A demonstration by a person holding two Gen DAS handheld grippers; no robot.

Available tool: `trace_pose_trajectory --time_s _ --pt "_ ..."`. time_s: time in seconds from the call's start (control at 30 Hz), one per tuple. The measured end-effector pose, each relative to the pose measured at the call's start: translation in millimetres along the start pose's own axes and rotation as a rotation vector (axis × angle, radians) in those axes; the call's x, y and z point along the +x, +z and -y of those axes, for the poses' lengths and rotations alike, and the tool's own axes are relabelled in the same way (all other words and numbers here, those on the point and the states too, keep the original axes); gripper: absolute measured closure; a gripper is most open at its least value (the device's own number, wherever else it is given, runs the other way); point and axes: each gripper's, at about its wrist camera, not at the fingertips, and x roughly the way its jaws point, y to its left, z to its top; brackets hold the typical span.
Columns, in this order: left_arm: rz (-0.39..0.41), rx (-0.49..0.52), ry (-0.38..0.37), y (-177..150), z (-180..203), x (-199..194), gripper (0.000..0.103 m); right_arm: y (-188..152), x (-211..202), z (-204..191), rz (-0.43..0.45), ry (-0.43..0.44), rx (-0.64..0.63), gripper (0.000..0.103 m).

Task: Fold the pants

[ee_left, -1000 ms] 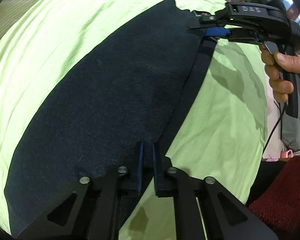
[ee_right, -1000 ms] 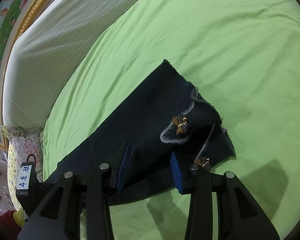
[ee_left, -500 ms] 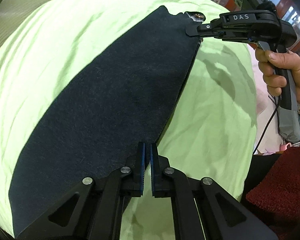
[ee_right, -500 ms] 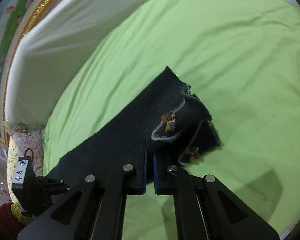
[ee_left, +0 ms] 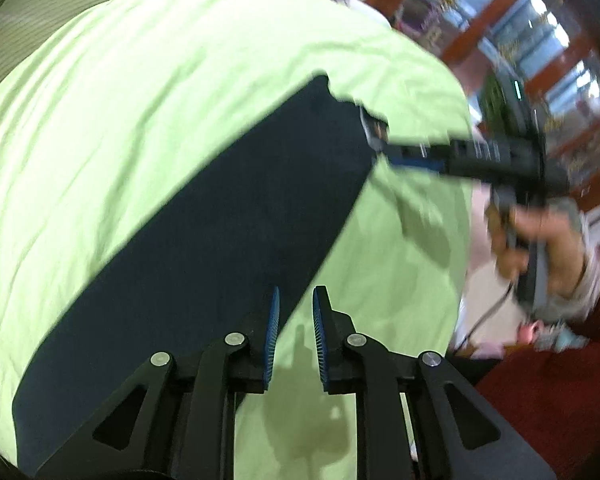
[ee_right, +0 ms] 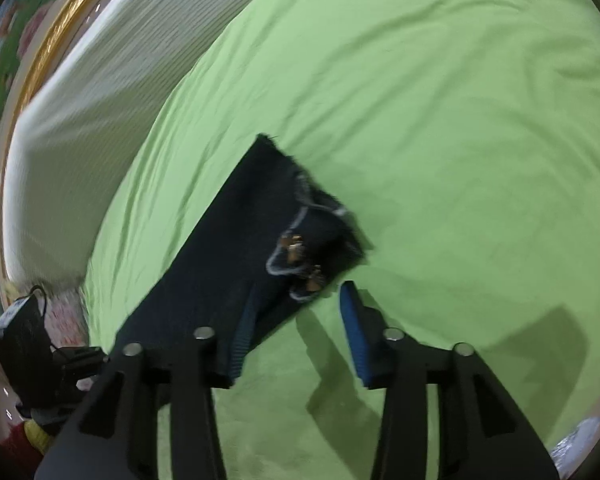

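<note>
Dark pants [ee_left: 204,216] lie on green sheet [ee_right: 440,100]; both grippers' jaws have just released, empty.

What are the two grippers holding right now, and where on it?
Nothing. The left gripper and right gripper have just been opening, with nothing between the jaws. The dark pants lie flat on the green sheet.

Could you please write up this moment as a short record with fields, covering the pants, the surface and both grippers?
garment: dark pants, lying flat as a long strip
surface: green bedsheet
pant end: trimmed, with small bow ornaments
left gripper: jaws just opened, nothing between them
right gripper: jaws just opened, off the cloth
person: hand holds right gripper's handle
</note>
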Motion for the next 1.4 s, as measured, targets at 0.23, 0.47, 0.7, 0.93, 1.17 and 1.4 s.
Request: trace_pose_trajectory --time_s 0.23,0.47,0.7,0.93,1.17,1.4 --pt "-0.004 -0.03 -0.005 59.9 -7.9 21.4 0.061 6.0 16.8 10.2 -0.005 0.083 0.09 0.056" --pt "-0.059 -0.034 -0.029 111.0 -17.2 46.7 0.053 11.0 26.1 8.3 0.01 0.095 0.079 0.092" --pt "-0.168 -0.015 -0.089 147.0 -16.7 93.0 0.05 14.7 22.1 23.9 0.019 0.14 0.081 0.092" --pt "-0.19 -0.017 -0.154 164.9 -5.9 125.2 0.063 17.6 21.5 25.9 0.011 0.152 0.037 0.092" --pt "-0.157 0.012 -0.162 161.8 6.7 123.3 0.092 20.7 21.8 9.8 0.017 0.167 -0.021 0.092" --pt "-0.024 -0.029 -0.204 152.2 0.3 69.0 0.093 29.7 5.3 -31.4 0.052 0.271 -0.149 0.092"
